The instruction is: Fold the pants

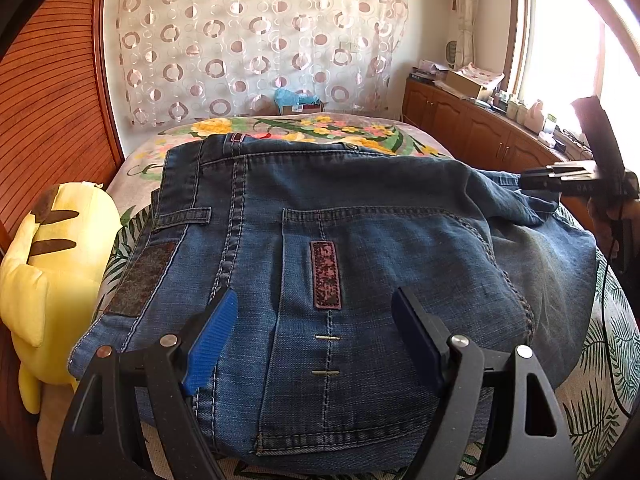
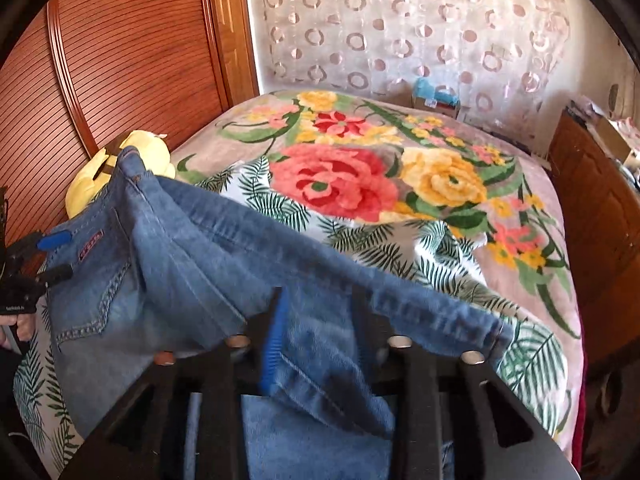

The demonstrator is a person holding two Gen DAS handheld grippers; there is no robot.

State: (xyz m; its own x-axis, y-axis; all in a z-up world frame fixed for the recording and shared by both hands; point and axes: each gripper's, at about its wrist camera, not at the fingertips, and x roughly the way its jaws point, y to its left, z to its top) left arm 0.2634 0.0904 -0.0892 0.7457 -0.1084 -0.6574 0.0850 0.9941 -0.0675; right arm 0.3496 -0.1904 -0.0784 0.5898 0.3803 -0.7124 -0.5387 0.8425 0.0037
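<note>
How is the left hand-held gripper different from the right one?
The left hand-held gripper has its jaws spread wide above the blue denim jeans, with nothing between them. The right hand-held gripper has narrower jaws with a fold of the jeans between them. The left sits over the back pocket; the right lifts a raised edge above the floral blanket. Both have blue pads.

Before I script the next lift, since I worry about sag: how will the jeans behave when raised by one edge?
Probably floppy: the jeans already drape in a sagging band across the right tool. Likely fairly heavy for cloth, given the thick seams and layered pocket. They should not slide much on the fuzzy floral blanket.
</note>
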